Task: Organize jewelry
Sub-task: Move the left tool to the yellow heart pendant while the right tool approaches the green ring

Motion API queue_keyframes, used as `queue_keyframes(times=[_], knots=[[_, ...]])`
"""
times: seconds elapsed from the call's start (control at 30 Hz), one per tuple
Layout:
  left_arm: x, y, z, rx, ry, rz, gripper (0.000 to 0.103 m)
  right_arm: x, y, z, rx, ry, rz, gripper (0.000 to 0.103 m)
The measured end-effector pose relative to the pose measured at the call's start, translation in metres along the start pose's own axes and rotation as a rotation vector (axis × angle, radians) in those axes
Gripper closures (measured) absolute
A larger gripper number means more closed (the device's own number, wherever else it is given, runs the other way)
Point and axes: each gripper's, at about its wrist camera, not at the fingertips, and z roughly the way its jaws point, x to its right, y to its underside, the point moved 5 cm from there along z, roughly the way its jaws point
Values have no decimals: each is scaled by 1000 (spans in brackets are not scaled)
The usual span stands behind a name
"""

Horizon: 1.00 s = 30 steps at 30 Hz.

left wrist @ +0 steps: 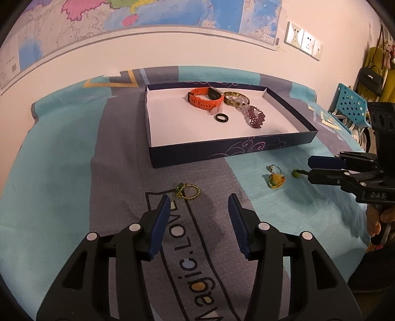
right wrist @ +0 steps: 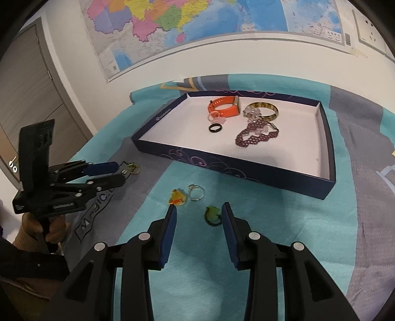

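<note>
A dark blue box (left wrist: pixel 222 150) (right wrist: pixel 246 170) with a white floor holds an orange watch (left wrist: pixel 203 98) (right wrist: pixel 223 106), a black ring (left wrist: pixel 221 117) (right wrist: pixel 215 128), a gold bangle (left wrist: pixel 234 95) (right wrist: pixel 265 110) and a purple bead bracelet (left wrist: pixel 255 117) (right wrist: pixel 254 135). On the cloth lie a gold ring with a green stone (left wrist: pixel 187 190) (right wrist: pixel 133 168), an orange-yellow ring (left wrist: pixel 276 181) (right wrist: pixel 177 197), a silver ring (left wrist: pixel 273 169) (right wrist: pixel 196 192) and a green-stone ring (left wrist: pixel 295 173) (right wrist: pixel 212 214). My left gripper (left wrist: pixel 199 201) is open, just short of the gold ring. My right gripper (right wrist: pixel 198 210) is open, its fingers either side of the green-stone ring.
A teal and grey cloth (left wrist: pixel 61 172) (right wrist: pixel 271 234) covers the table against a wall with a map (right wrist: pixel 197 22). A blue perforated basket (left wrist: pixel 350 105) and hanging bags (left wrist: pixel 372 76) stand at the right. A door (right wrist: pixel 24 98) is at the left.
</note>
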Motion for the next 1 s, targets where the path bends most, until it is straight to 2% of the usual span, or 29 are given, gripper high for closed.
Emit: queue_keyframes(times=[0.23,0.6,0.8,1.0], knots=[[4,-1,1,-1,14,-5,54,-7,0,1,-1,16,-32,68],[65,-5,13,-15,136,134,53,8,6,10,-24,56,8,68],[84,-12,31,-49,148,172,53,13,9,12,-29,53,32,68],[90,-16,46,-75,144,178,64,14,9,12,-26,49,38,68]])
